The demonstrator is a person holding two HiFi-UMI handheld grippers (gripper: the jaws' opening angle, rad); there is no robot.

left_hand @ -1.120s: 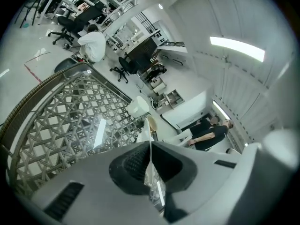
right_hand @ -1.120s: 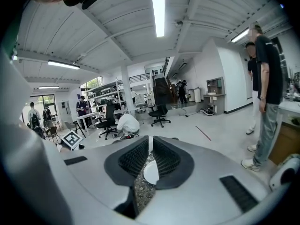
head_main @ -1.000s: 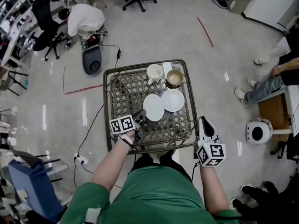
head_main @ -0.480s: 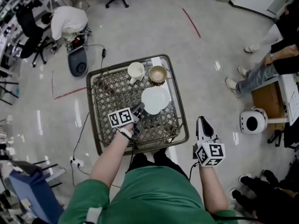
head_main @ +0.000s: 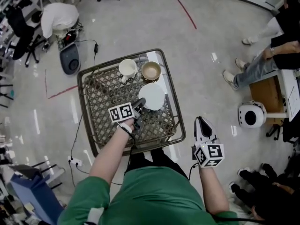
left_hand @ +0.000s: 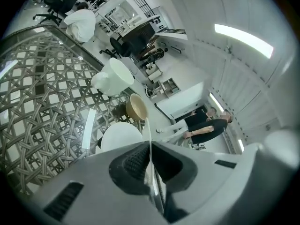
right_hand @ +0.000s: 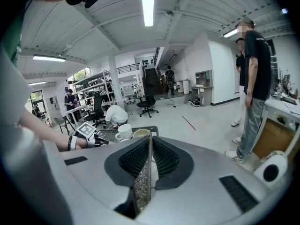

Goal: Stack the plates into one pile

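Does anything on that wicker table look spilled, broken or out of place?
Nothing stands out: white mug, tan bowl and plates look intact on the table, nothing spilled. The left gripper is shut on a plate at its rim; the right gripper hangs beside the table, shut.

A square table (head_main: 99,97) with a dark woven lattice top and a raised metal rim is standing on the pale, shiny floor (head_main: 140,22). A white mug (head_main: 127,68) and a tan bowl (head_main: 151,71) are sitting side by side along its far edge. A white plate (head_main: 152,96) is lying just in front of the bowl, toward the table's right side.
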